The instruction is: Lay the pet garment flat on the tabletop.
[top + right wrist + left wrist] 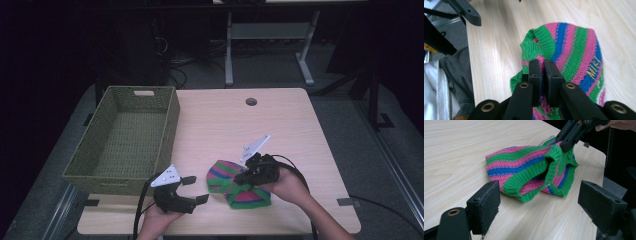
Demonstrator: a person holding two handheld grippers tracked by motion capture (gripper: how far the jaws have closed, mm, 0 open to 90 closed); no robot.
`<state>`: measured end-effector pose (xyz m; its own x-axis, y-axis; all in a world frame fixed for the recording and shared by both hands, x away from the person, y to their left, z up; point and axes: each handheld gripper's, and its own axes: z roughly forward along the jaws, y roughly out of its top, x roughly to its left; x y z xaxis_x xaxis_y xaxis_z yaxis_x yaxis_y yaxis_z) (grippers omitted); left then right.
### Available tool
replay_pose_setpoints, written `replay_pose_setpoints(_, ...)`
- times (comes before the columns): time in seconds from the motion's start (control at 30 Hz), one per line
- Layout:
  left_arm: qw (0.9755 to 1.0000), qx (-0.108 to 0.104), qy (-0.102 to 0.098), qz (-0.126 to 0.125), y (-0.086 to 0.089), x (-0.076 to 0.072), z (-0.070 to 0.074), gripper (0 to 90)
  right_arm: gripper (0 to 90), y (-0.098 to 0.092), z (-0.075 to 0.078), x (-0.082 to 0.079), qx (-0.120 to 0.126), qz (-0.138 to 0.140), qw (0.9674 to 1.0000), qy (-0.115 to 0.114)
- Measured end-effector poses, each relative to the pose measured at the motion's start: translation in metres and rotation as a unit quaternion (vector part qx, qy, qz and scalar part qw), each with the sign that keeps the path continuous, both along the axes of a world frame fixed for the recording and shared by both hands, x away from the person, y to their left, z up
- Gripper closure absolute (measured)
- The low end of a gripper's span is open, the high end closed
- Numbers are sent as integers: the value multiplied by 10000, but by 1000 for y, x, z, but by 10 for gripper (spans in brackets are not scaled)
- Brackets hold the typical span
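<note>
A knitted garment [240, 185] striped pink, green and blue lies near the table's front edge. My right gripper [244, 176] is shut on its green ribbed hem. In the right gripper view the pads [535, 72] pinch the knit [574, 50] between them. The left gripper view has that gripper [566, 141] lifting the hem a little off the wood, with the rest of the garment [524, 162] resting on the table. My left gripper [195, 190] stands open just left of the garment, its wide-apart pads [486, 205] holding nothing.
A green woven basket [172, 117] sits at the table's left side, its inside bare. The wooden table [280, 130] has a round cable hole [251, 101] at the back. The front edge runs close under both hands.
</note>
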<state>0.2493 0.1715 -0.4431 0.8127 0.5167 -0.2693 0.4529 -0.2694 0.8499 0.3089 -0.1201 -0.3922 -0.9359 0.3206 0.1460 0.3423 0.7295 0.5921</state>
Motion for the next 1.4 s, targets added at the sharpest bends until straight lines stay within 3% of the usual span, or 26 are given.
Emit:
replay_pose_setpoints(0.8,10000,-36,9,-29,-7,5,1,180,848,-28,20,11,597,-305,9977,132)
replay_pose_setpoints(1.07,9999,-56,93,-72,-14,12,1,203,848,-35,26,14,775,-268,9965,165)
replay_pose_setpoints(1.4,9999,68,120,-104,-20,22,-3,229,848,-45,33,15,973,-230,9948,173)
